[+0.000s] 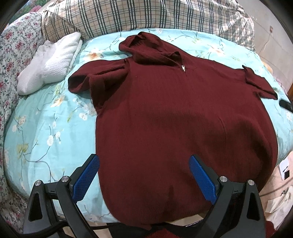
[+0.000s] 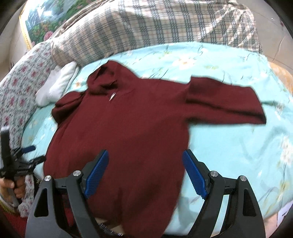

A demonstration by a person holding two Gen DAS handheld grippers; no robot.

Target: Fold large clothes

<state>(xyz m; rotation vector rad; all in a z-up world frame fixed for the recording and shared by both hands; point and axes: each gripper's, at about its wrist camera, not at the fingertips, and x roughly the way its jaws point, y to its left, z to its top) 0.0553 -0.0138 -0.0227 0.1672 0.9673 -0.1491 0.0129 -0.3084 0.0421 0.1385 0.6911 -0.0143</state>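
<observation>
A dark red knit sweater [image 1: 174,117] with a zip collar lies spread flat, front up, on a light blue floral bedsheet [image 1: 45,131]. Its hem hangs over the near bed edge. Its left sleeve [image 1: 82,82] is bunched short; its right sleeve [image 2: 225,102] lies stretched out to the right. My left gripper [image 1: 144,161] is open and empty above the hem, left of the middle. My right gripper [image 2: 145,157] is open and empty above the lower right part of the sweater [image 2: 128,131]. The left gripper also shows at the left edge of the right wrist view [image 2: 31,153].
A white folded cloth [image 1: 51,62] lies at the far left of the bed. A plaid quilt [image 1: 146,14] is piled along the back, and a flowered quilt [image 1: 14,55] along the left. Papers lie on the floor [image 1: 282,192] at the right.
</observation>
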